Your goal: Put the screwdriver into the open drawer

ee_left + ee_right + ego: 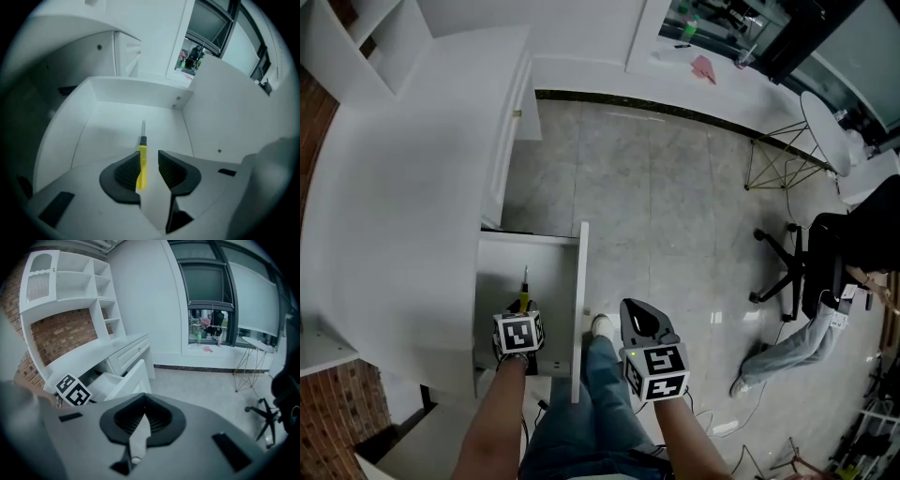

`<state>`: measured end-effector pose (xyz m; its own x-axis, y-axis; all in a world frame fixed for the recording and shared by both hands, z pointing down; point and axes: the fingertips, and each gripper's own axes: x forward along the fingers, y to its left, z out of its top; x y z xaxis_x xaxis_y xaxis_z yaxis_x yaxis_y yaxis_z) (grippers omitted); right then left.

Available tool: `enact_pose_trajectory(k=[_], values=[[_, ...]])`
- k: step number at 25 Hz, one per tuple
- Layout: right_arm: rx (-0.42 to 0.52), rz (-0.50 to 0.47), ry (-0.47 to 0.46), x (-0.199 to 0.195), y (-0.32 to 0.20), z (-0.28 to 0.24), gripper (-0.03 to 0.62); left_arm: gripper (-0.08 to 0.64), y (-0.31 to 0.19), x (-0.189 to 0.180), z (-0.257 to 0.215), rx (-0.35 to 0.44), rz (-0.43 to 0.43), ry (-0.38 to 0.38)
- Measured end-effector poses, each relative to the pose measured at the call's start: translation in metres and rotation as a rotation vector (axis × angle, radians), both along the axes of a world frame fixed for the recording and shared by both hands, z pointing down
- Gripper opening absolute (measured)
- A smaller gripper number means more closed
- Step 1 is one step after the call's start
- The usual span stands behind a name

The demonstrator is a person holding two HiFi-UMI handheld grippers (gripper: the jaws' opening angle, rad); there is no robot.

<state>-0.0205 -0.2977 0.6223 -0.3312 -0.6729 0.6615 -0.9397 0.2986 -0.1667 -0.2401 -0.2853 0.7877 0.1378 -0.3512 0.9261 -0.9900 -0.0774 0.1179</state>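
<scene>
Holding left gripper (147, 157) jaws wide around slim yellow-handled screwdriver (141, 164), tip toward twelve o'clock inside open white drawer (502, 281); seemingly released, only withdrawal left; right gripper (144, 399) closed, empty.

A white desk top (403, 187) occupies the left side of the scene, with closed drawer fronts (129, 352) along its right edge. A white shelf unit (70, 282) stands on the desk against a brick wall (61, 333). The grey tiled floor (675, 216) extends to the right and far side, bordered by a dark skirting strip (656, 108). On the far window sill (670, 58) lie a pink item (704, 67) and a green bottle (688, 28). A wire-legged chair (823, 127) stands at far right. Nearer, a black office chair (853, 239) carries a seated person, with one leg in grey trousers (787, 347) stretched onto the floor.
</scene>
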Motion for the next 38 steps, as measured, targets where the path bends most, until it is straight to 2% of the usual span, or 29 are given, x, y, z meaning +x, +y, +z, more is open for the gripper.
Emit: enact_pose_trajectory(k=[6, 11, 14, 23, 28, 31, 34, 38], values=[[0.074, -0.024, 0.001, -0.006, -0.009, -0.053, 0.011, 0.13, -0.011, 0.006, -0.07, 0.138, 0.033, 0.02], [0.157, -0.054, -0.005, -0.008, -0.015, -0.1, 0.01, 0.129, -0.021, 0.01, -0.137, 0.316, 0.09, -0.009], [0.216, -0.08, -0.002, -0.013, -0.017, -0.131, 0.011, 0.127, -0.029, 0.013, -0.182, 0.433, 0.1, -0.002], [0.543, -0.171, 0.028, -0.025, -0.026, -0.249, 0.009, 0.089, -0.055, 0.017, -0.337, 0.814, 0.095, 0.007], [0.698, -0.158, 0.012, -0.022, -0.03, -0.316, 0.009, 0.058, -0.059, 0.004, -0.432, 1.044, 0.07, 0.012], [0.775, -0.141, 0.002, -0.018, -0.028, -0.35, 0.009, 0.026, -0.055, 0.003, -0.481, 1.171, 0.085, 0.029], [0.827, -0.139, 0.005, -0.019, -0.025, -0.374, 0.009, 0.015, -0.051, 0.004, -0.515, 1.25, 0.116, 0.03], [0.847, -0.127, -0.011, -0.02, -0.025, -0.39, 0.009, 0.014, -0.05, 0.006, -0.54, 1.305, 0.136, 0.026]])
